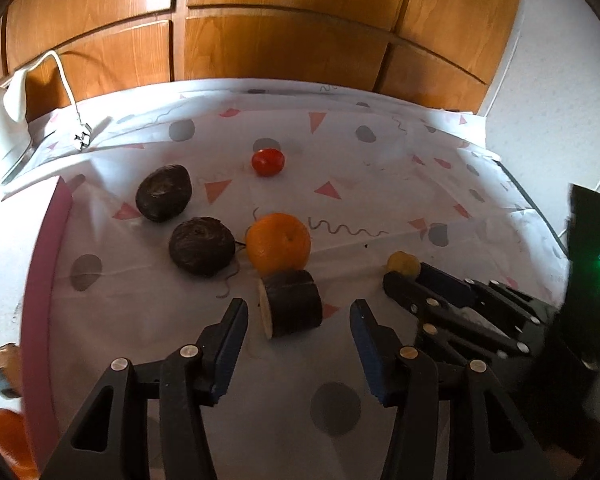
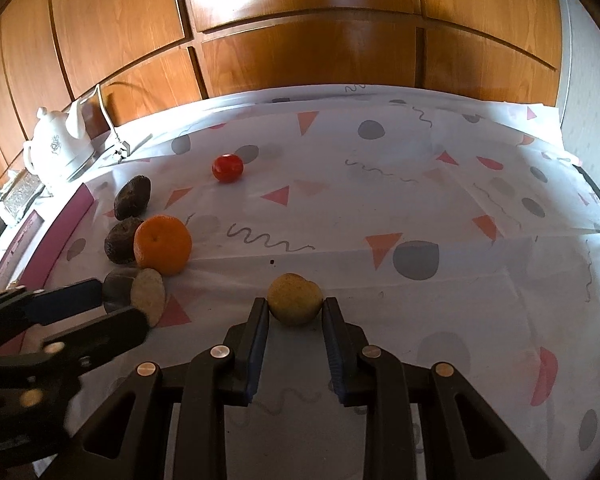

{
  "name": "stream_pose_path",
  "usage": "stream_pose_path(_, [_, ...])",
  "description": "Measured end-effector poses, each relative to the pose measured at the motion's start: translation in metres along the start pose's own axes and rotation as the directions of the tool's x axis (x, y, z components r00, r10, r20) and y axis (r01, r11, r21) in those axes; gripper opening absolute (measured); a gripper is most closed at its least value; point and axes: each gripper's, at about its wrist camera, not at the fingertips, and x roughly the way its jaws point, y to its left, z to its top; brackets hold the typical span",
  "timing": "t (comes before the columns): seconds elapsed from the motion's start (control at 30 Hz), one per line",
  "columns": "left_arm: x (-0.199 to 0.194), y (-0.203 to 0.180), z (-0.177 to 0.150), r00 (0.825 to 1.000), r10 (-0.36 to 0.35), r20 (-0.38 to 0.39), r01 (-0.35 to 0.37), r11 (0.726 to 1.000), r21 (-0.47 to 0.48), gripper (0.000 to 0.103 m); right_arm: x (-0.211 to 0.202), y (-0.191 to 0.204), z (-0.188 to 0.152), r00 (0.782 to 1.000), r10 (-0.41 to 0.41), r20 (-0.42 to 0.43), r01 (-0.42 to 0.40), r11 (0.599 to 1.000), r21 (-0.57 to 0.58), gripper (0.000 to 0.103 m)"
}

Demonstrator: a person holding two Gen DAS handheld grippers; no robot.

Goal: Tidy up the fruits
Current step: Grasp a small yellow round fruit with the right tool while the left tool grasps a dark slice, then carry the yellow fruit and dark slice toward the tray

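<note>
In the left wrist view my left gripper (image 1: pixel 298 308) is open around a dark cut fruit piece (image 1: pixel 291 304) with a pale cut face, its fingers apart from it. Behind it sit an orange (image 1: pixel 278 243), two dark round fruits (image 1: pixel 201 245) (image 1: pixel 163 192) and a red tomato (image 1: pixel 267 161). In the right wrist view my right gripper (image 2: pixel 295 307) is shut on a small yellow fruit (image 2: pixel 295 298) resting on the cloth. The orange (image 2: pixel 162 245), tomato (image 2: pixel 227 167) and cut piece (image 2: pixel 136 294) lie to its left, with the left gripper (image 2: pixel 112 300) around the piece.
A patterned white tablecloth (image 2: pixel 420 208) covers the table. A maroon mat (image 1: pixel 42 300) runs along the left edge. A white kettle (image 2: pixel 56 148) and cable stand at the back left. Wooden cabinet doors (image 2: pixel 300 40) rise behind. A dark box (image 1: pixel 592 248) with a green light is on the right.
</note>
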Motion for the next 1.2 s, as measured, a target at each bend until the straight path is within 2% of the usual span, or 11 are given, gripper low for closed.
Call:
stream_pose_path(0.07, [0.008,0.001,0.002,1.000,0.011,-0.012,-0.011,1.000,-0.009,0.048,0.000,-0.001,0.000,1.000,0.005,0.003,-0.005,1.000,0.005,0.028])
stream_pose_path(0.1, [0.012,0.002,0.002,1.000,0.011,-0.022,-0.012,1.000,-0.014,0.037,0.001,-0.001,-0.001,1.000,0.006,0.004,-0.006,1.000,0.006,0.028])
stream_pose_path(0.13, [0.015,0.003,0.001,0.999,0.015,-0.029,-0.015,1.000,-0.019,0.032,0.001,-0.001,-0.001,1.000,0.007,0.004,-0.007,1.000,0.006,0.028])
stream_pose_path(0.37, [-0.002,0.014,-0.014,1.000,0.029,0.012,-0.029,0.999,-0.016,0.031,0.002,0.000,-0.001,1.000,0.005,0.005,-0.005,1.000,0.003,0.028])
stream_pose_path(0.6, [-0.017,0.032,-0.039,0.986,0.139,0.091,-0.140,0.990,0.009,0.031,0.002,0.002,-0.001,1.000,-0.011,0.001,0.011,1.000,-0.010,0.028])
stream_pose_path(0.7, [-0.012,0.034,-0.043,0.981,0.157,0.116,-0.160,0.987,0.023,0.029,0.003,0.006,0.000,1.000,-0.030,-0.003,0.030,0.999,-0.025,0.028])
stream_pose_path(0.87, [-0.011,0.035,-0.044,0.980,0.155,0.123,-0.159,0.987,0.025,0.029,0.004,0.008,0.000,0.999,-0.052,-0.003,0.051,0.998,-0.042,0.028])
stream_pose_path(1.2, [-0.010,0.033,-0.046,0.977,0.164,0.140,-0.171,0.985,0.040,0.029,0.003,0.007,-0.001,0.999,-0.043,0.002,0.043,0.999,-0.033,0.028])
